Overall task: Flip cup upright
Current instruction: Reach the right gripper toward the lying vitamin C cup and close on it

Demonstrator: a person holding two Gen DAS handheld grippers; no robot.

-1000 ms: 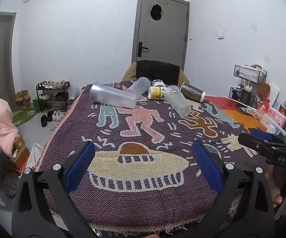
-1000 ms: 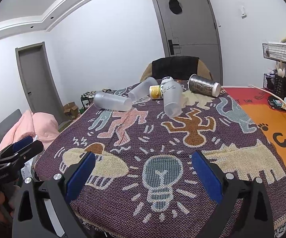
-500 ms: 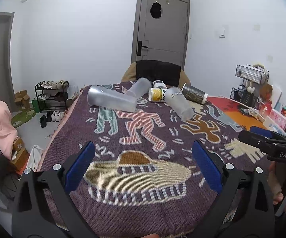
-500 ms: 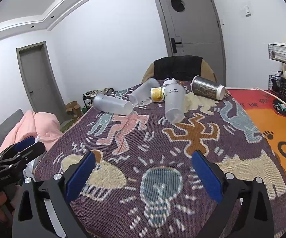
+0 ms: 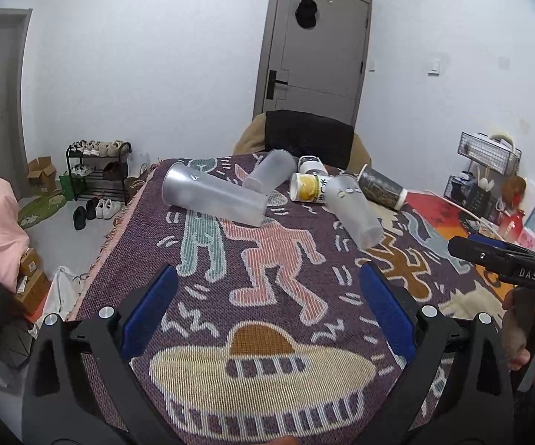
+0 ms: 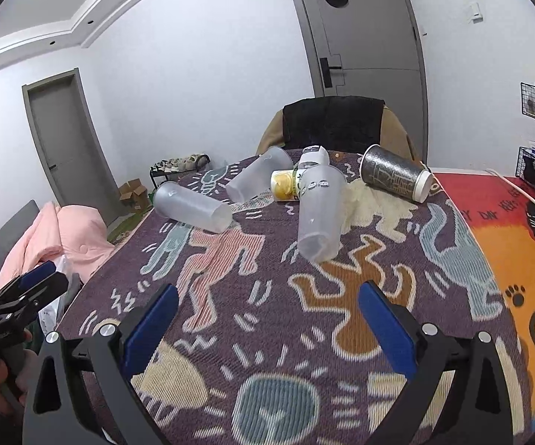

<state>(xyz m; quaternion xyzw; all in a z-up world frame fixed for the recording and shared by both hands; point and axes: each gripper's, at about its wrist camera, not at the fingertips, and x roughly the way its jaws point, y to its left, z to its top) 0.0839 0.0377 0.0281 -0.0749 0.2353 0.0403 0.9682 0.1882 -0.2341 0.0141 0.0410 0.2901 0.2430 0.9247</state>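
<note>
Several cups lie on their sides at the far end of a patterned purple cloth point(image 5: 267, 296). A long frosted cup point(image 5: 212, 198) point(image 6: 191, 206) lies at the left. A second frosted cup point(image 5: 354, 215) point(image 6: 319, 217) lies in the middle, its base toward me. A third frosted cup point(image 5: 269, 174) point(image 6: 258, 178), a yellow-and-white cup point(image 5: 308, 187) point(image 6: 286, 185) and a dark cup with a white lid point(image 5: 380, 187) point(image 6: 395, 178) lie behind. My left gripper point(image 5: 267, 307) is open and empty, well short of the cups. My right gripper point(image 6: 267, 319) is open and empty, facing the middle frosted cup.
A chair with a black jacket point(image 5: 308, 137) stands behind the table's far end. An orange-red mat point(image 6: 519, 259) covers the table's right side, with wire baskets and clutter point(image 5: 489, 170) beyond. A shoe rack point(image 5: 99, 167) and pink bedding point(image 6: 67, 237) are off to the left.
Both grippers have moved forward over the cloth toward the cups, which now look larger and nearer. Both stay open. The cups have not moved.
</note>
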